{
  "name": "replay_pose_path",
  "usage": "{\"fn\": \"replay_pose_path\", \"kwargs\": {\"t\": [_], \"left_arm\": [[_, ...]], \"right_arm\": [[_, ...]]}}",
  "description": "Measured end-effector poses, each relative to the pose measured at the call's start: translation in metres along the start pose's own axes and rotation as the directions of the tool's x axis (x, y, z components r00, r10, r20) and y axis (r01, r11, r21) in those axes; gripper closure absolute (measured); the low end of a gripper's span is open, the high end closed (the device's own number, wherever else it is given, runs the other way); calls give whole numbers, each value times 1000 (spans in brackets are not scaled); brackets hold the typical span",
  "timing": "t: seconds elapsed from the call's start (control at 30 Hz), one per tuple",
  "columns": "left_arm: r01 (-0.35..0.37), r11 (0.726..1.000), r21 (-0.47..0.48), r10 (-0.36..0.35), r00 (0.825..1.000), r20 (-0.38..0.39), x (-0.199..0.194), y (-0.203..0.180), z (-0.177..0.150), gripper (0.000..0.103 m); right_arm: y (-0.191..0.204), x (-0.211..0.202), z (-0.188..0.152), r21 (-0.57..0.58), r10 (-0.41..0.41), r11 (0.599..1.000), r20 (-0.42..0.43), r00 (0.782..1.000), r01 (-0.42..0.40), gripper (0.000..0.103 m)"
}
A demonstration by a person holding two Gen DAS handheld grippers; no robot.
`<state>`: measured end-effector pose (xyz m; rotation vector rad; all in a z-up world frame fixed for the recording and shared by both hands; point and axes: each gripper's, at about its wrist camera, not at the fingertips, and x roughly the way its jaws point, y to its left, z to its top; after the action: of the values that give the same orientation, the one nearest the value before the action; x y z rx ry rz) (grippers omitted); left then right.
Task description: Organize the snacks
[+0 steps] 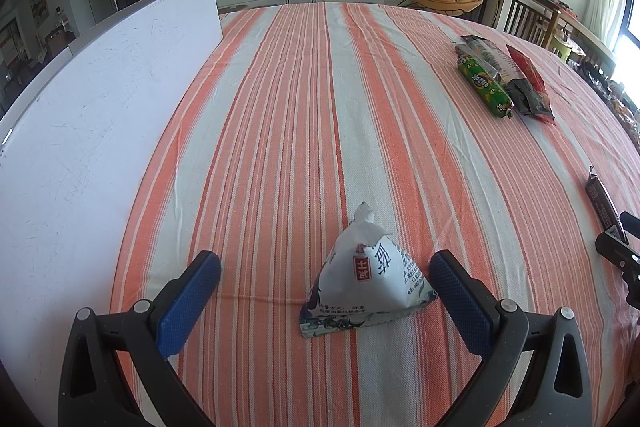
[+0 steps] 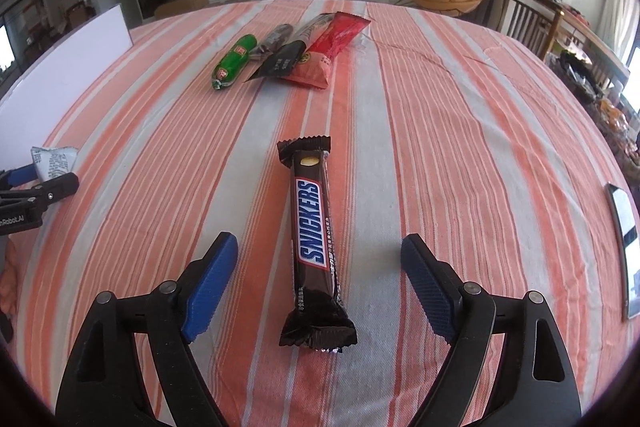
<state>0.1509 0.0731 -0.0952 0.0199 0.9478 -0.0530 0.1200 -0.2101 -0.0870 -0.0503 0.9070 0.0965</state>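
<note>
1. Your right gripper has its jaws spread wide, and the brown Snickers bar in its glossy wrapper lies flat on the orange-and-white striped tablecloth between them, touching neither blue pad. Close off-centre and you'll likely nudge the bar sideways instead of pinching it.
2. That wrapper looks slick. Catch only the crimped end and it may slide out mid-lift.
3. Your left gripper is wide open too, straddling the white pyramid-shaped snack pouch. The pouch sits close beside the right pad, so I'd expect it to tip or skid as you close.
4. The pouch looks soft; squeeze hard and you could crush it.
5. The sorted row, a green sausage stick with dark and red packets, waits well ahead. Drop the bar carelessly there and you'll scatter them.
6. Watch the loose cloth: drag a fingertip and it'll bunch.
</note>
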Motion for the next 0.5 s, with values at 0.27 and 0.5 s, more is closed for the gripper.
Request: {"fn": "replay_pose_path", "kwargs": {"t": [0.27, 0.5], "left_arm": [[0, 1000, 0, 0, 1000, 0, 0, 0, 0, 0], [0, 1000, 0, 0, 1000, 0, -1, 0, 0, 0]], "right_arm": [[0, 2, 1, 0, 6, 1000, -2, 1000, -6, 15], [1, 4, 1, -4, 10, 1000, -4, 1000, -10, 13]]}}
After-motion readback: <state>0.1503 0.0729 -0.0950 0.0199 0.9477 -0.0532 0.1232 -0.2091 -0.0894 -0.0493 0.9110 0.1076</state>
